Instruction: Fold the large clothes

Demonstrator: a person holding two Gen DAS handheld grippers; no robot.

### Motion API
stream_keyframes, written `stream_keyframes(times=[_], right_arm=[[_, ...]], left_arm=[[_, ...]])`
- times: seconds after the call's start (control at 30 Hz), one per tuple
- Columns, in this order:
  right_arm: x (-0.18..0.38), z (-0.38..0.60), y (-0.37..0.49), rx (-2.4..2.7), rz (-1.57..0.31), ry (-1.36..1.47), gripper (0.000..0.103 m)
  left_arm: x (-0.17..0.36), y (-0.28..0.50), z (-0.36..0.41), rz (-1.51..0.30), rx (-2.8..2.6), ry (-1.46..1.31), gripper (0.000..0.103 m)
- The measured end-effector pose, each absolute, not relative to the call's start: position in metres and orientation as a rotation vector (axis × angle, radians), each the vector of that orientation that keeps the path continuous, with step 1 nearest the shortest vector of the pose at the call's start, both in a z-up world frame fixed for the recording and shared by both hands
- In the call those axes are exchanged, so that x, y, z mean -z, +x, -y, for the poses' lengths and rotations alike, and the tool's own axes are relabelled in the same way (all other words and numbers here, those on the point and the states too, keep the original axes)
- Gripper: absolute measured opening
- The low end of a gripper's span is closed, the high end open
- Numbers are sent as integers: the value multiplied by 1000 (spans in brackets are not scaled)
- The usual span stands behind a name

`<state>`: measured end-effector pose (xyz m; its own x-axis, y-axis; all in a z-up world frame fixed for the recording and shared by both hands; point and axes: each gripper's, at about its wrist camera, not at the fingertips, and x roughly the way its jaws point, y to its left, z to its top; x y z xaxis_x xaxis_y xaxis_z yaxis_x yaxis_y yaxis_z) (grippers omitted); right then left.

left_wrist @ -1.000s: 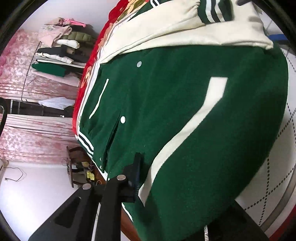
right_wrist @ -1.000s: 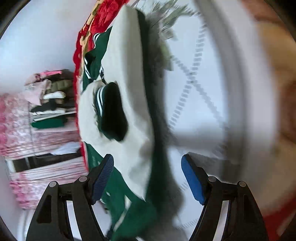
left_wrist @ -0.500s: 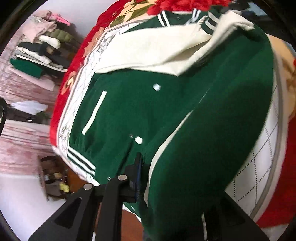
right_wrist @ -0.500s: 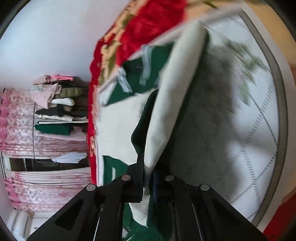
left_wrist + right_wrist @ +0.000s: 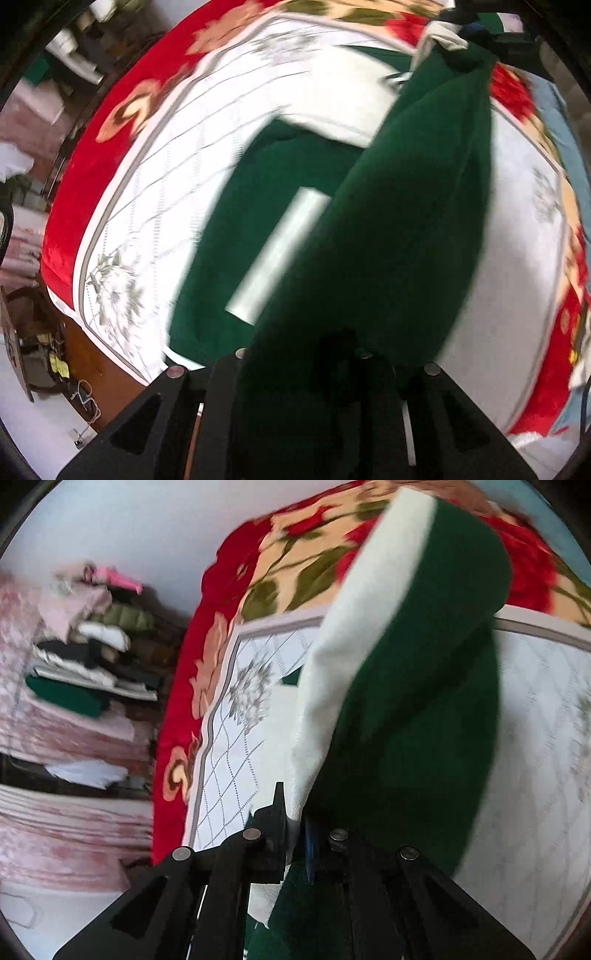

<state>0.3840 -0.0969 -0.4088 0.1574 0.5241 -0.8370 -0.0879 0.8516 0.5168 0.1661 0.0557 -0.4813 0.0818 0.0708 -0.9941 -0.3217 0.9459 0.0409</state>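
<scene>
A green varsity jacket (image 5: 406, 221) with cream sleeves lies partly on the bed and is partly lifted. My left gripper (image 5: 332, 354) is shut on its green body fabric, which drapes over the fingers and hides them. A cream pocket stripe (image 5: 280, 254) shows on the part lying flat. In the right wrist view my right gripper (image 5: 295, 827) is shut on the jacket (image 5: 413, 709) where the cream sleeve (image 5: 354, 646) meets the green, holding it up above the bed.
The bed has a white quilted cover (image 5: 155, 206) with a red floral blanket border (image 5: 181, 701). A rack of stacked folded clothes (image 5: 85, 657) stands at the left by pink curtains. Brown floor and clutter lie off the bed's left edge (image 5: 55, 354).
Both grippers have lifted the jacket and carried it across the bed. The right gripper, open a second ago, has shut on the cream sleeve edge. The jacket's green half now hangs raised.
</scene>
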Motion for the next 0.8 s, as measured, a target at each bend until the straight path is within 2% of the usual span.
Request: stream_keyframes(times=[0.2,0.27,0.3,0.37,0.4,0.43,0.53,0.77,0.8], right_arm=[[473,-19,403,-431,-1449,196,8],[500,-39,407,-418,-1487,164,8],[511,-46,409,-418,-1510,156,11],[525,-56,413,-430,-1549,176,21],[527,-57,413,-446,-1566,207,35],[528,-56,415,-485,-1590,264,45],[515,-43,413,-593,-1591,387,53],[478,45,375,-508,-1545,325,53],[477,64,365,-462,-1541,309,53]], left_arm=[[537,159,-135,-1543,-296,-369,38],[547,153,-153,-1556,-299,-445,51],[549,149,-163,-1550,-308,-485,57],[546,140,-181,-1515,-325,-570,83],[542,135,-190,-1494,-324,-612,85],[538,130,-197,-1478,-335,-641,86],[529,115,-212,-1443,-402,-656,86],[552,111,-188,-1529,-446,-522,82],[556,114,-180,-1532,-426,-488,76]])
